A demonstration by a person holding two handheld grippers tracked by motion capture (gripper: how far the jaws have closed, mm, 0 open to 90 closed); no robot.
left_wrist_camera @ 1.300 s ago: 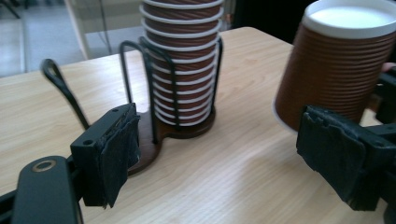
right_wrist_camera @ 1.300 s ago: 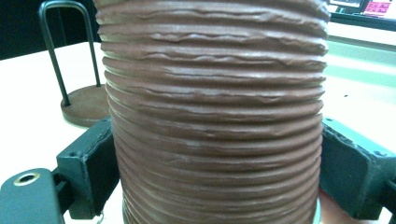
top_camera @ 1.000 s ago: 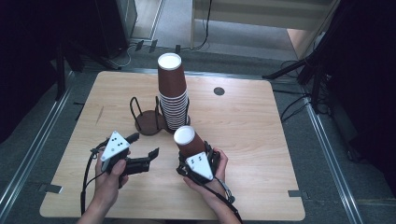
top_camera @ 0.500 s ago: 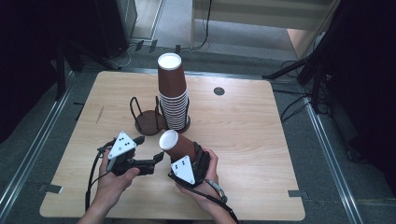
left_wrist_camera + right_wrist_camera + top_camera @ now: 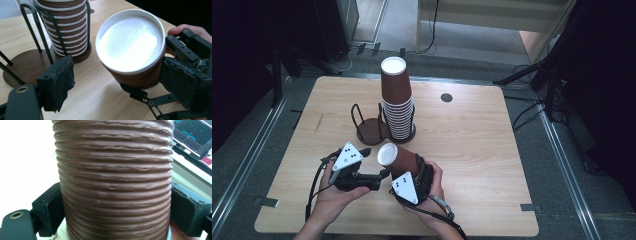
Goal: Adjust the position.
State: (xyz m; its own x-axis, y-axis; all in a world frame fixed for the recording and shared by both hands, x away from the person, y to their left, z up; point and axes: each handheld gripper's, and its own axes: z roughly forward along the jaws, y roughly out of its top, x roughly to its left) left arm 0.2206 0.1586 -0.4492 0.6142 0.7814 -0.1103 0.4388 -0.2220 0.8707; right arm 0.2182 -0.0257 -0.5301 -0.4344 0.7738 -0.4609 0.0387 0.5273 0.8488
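Observation:
My right gripper [image 5: 410, 166] is shut on a brown ribbed paper cup [image 5: 401, 160], held tilted with its white end [image 5: 387, 154] facing up and left. In the right gripper view, the cup's wall [image 5: 115, 182] is clamped between both pads of the right gripper [image 5: 115, 207]. My left gripper [image 5: 374, 164] stands open just left of the cup. In the left gripper view, the cup [image 5: 130, 50] hangs between the jaws of the left gripper [image 5: 122, 80], close to the right pad [image 5: 183, 85] and well off the left one. A tall stack of upturned cups [image 5: 397, 100] stands in a black wire holder behind.
The holder's second round base [image 5: 369, 131] beside the stack carries no cups. A small dark hole [image 5: 446, 97] sits at the table's far right. Both hands rest near the front edge [image 5: 412, 232]. A screen [image 5: 195, 135] shows behind the cup.
The right gripper has tipped the cup from upright onto a slant and carried it left and nearer. The left gripper has closed in from the left until its open jaws flank the cup's white end.

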